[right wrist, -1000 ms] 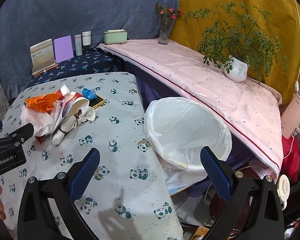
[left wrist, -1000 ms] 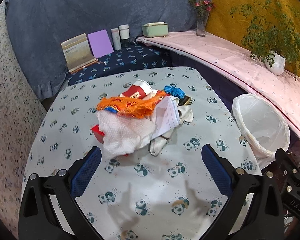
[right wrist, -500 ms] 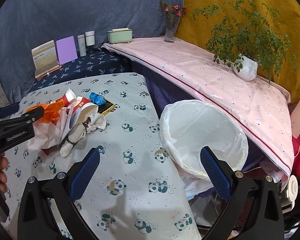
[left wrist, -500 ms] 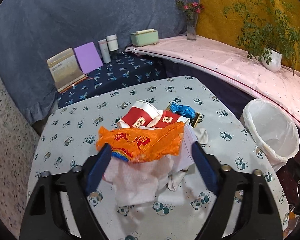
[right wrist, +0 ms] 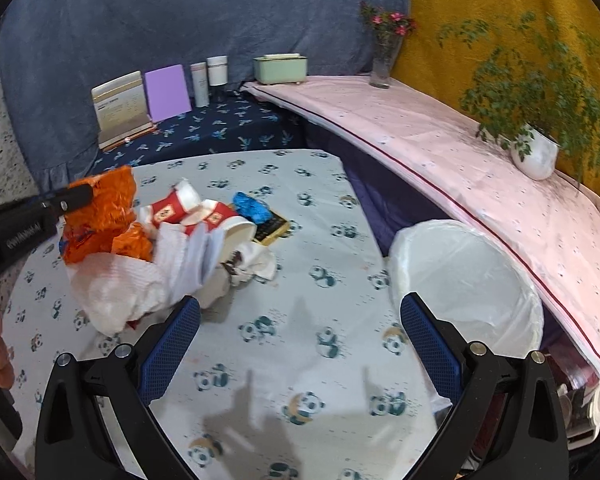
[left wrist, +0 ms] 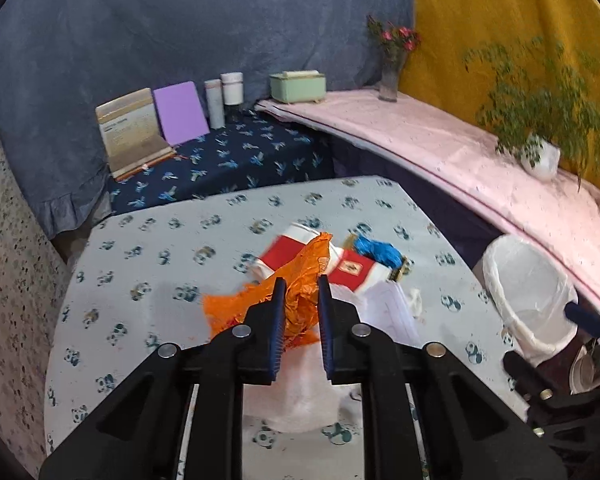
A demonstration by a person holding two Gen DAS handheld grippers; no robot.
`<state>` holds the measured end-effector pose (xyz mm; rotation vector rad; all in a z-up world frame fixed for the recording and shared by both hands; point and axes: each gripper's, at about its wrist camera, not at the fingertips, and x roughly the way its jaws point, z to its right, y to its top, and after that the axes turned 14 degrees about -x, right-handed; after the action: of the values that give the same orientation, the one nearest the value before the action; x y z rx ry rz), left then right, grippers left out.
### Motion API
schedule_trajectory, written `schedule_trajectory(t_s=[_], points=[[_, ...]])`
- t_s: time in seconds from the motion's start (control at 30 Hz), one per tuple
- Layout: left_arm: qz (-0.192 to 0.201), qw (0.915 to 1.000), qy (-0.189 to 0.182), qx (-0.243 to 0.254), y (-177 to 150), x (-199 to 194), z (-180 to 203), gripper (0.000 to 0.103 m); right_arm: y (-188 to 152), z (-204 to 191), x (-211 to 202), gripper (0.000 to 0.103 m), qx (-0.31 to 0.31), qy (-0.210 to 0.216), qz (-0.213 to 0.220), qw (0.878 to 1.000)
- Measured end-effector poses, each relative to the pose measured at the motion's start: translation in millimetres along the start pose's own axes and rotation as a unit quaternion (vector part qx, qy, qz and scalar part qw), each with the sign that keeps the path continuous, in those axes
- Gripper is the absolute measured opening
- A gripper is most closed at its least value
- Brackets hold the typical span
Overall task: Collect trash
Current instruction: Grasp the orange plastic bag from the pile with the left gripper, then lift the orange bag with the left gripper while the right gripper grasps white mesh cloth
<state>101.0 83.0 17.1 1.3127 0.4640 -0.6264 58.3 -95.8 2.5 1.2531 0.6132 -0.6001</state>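
Note:
My left gripper (left wrist: 300, 286) is shut on a crumpled orange wrapper (left wrist: 306, 280) and holds it just above the trash pile; the wrapper also shows in the right wrist view (right wrist: 104, 216). The pile on the panda-print table (right wrist: 284, 344) holds white tissue (right wrist: 116, 284), red-and-white paper cups (right wrist: 172, 210), a blue scrap (right wrist: 250, 206) and white paper. My right gripper (right wrist: 300, 320) is open and empty above the table, between the pile and the white-lined bin (right wrist: 468, 280). The bin also shows at the right of the left wrist view (left wrist: 528, 292).
The bin stands off the table's right edge beside a pink-covered ledge (right wrist: 440, 144) with a potted plant (right wrist: 534, 156) and a flower vase (right wrist: 382, 68). A dark blue bench (right wrist: 220, 132) behind the table holds cards, jars and a green box.
My left gripper moved forward onto the pile, shut on the orange wrapper and lifted it. My right gripper moved left and nearer the table, staying open.

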Motion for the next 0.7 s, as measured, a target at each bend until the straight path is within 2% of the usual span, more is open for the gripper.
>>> schedule_trajectory(t_s=[0.2, 0.43, 0.7], points=[[0.013, 0.9989, 0.010, -0.045, 18, -21, -41, 0.015, 19, -38, 11, 0.084, -0.013, 0.055, 0.005, 0.998], [0.008, 0.9970, 0.030, -0.071, 16, -27, -78, 0.015, 36, -90, 31, 0.067, -0.039, 0.115, -0.007, 0.993], [-0.011, 0.9956, 0.040, -0.084, 4, -23, -102, 0.015, 35, -141, 49, 0.066, -0.072, 0.154, -0.030, 0.985]])
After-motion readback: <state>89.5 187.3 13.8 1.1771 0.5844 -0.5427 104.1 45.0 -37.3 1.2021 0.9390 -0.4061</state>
